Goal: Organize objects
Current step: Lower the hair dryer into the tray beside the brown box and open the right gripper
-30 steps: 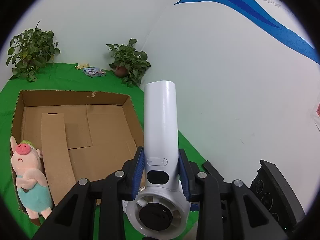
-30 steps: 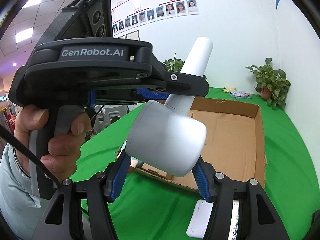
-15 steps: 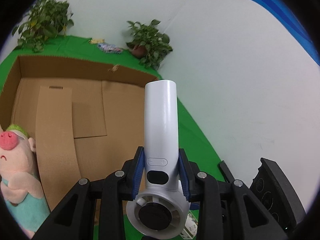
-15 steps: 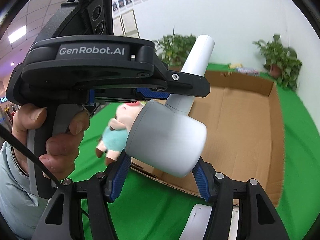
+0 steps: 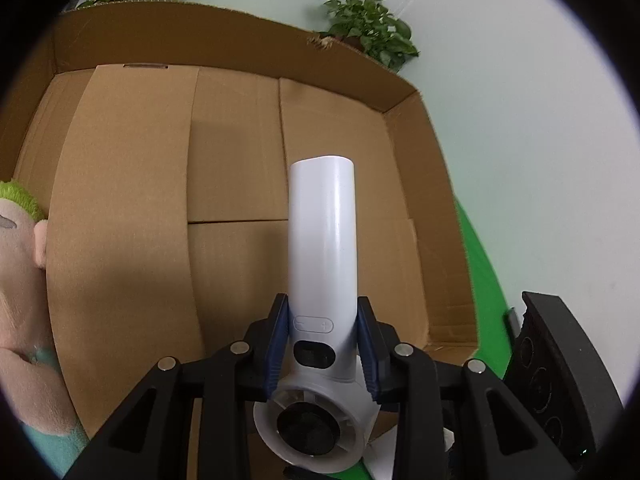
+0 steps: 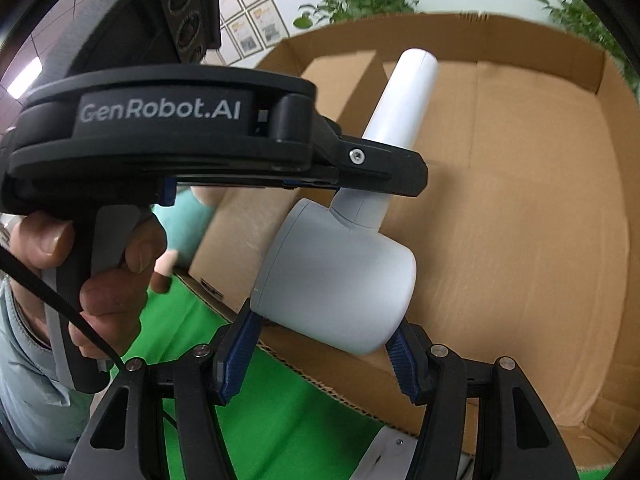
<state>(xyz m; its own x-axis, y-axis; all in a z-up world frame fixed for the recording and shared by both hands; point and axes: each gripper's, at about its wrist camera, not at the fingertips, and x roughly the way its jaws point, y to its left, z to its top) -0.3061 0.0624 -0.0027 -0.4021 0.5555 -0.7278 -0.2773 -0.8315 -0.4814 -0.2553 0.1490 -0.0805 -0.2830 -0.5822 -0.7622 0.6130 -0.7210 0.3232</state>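
White handheld fan [image 5: 322, 248], gripped by left claw [image 5: 323, 354] and right claw [image 6: 322, 346], hangs over cardboard box [image 5: 420, 108]; next, set it down inside.

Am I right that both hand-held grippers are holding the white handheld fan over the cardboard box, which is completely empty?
Not quite: the cardboard box is not empty. The left wrist view shows a plush pig against its left side. The rest stands: both grippers hold the white handheld fan over it.

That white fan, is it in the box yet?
Not yet. The white fan is held above the cardboard box floor by both hand-held grippers.
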